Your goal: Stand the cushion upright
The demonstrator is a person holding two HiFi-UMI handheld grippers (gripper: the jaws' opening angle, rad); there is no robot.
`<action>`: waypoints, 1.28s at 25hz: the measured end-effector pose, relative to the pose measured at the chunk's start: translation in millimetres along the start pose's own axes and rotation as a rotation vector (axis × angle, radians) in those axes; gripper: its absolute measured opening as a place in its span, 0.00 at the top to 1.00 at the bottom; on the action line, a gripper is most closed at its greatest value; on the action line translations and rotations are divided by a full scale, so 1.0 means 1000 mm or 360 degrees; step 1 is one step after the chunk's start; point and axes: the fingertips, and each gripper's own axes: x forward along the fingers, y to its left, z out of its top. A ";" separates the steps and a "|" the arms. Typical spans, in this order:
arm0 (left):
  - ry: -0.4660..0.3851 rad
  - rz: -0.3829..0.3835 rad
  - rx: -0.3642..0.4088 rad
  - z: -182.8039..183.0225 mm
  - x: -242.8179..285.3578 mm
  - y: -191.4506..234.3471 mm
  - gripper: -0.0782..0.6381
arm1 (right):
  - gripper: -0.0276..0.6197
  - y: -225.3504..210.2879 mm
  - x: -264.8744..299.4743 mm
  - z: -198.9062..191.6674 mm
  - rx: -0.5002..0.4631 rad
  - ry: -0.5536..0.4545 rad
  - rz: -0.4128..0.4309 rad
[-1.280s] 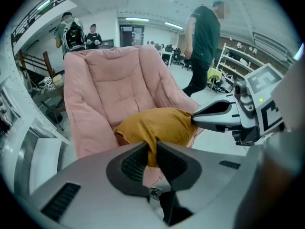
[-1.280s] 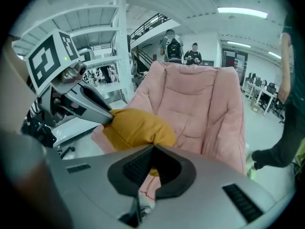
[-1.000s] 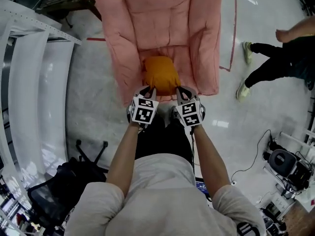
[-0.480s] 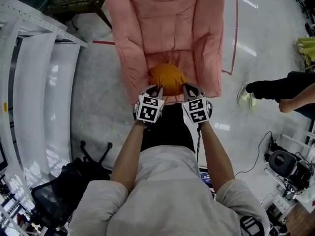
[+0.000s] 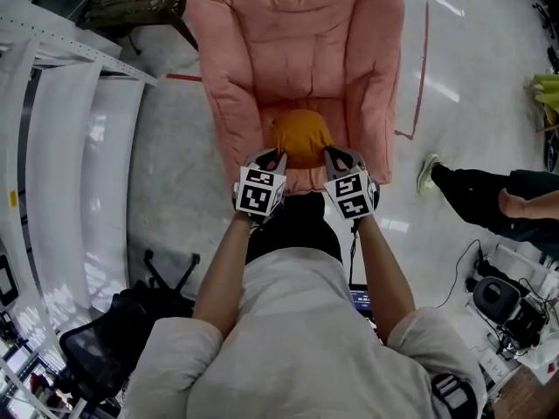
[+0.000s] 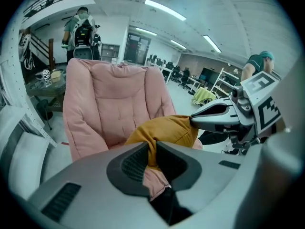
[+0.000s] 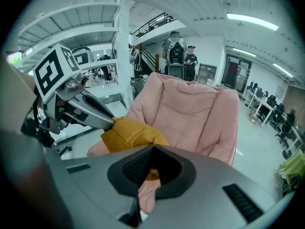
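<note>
Mustard-orange fabric marks the cushion point(image 5: 300, 138), which sits at the front of the pink armchair's point(image 5: 297, 33) seat, bunched up and lifted at its near edge. The left gripper point(image 5: 272, 159) is clenched on a pinch of the cover at about 8 o'clock of the cushion. The right gripper point(image 5: 333, 157) is clenched on another pinch at about 4 o'clock.

Both holds take only a thin fold of cloth, so I judge the main risk to be the cover slipping from one gripper as the soft filling sags. The cushion would then twist and flop flat. If let go before it leans on the backrest at 12 o'clock, it may tip toward 6 o'clock and off the seat edge. A person's legs point(image 5: 489, 195) cross the floor at 3 o'clock, well apart.
</note>
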 end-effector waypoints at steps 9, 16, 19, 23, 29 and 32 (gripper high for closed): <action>0.0061 -0.0013 -0.0102 0.042 0.041 0.025 0.81 | 0.93 -0.047 0.037 0.029 -0.0012 0.0083 0.0073; 0.0131 0.0009 -0.0186 0.052 0.068 0.041 0.81 | 0.93 -0.066 0.064 0.030 0.0027 0.0154 0.0126; 0.0157 0.0024 -0.0199 0.058 0.078 0.043 0.81 | 0.93 -0.077 0.075 0.028 0.0062 0.0160 0.0172; 0.0175 0.0034 -0.0223 0.063 0.089 0.044 0.81 | 0.93 -0.088 0.083 0.027 0.0066 0.0173 0.0205; 0.0185 0.0055 -0.0246 0.069 0.098 0.049 0.81 | 0.93 -0.097 0.094 0.029 0.0066 0.0169 0.0239; 0.0180 0.0075 -0.0258 0.074 0.101 0.053 0.81 | 0.93 -0.101 0.098 0.034 0.0070 0.0162 0.0242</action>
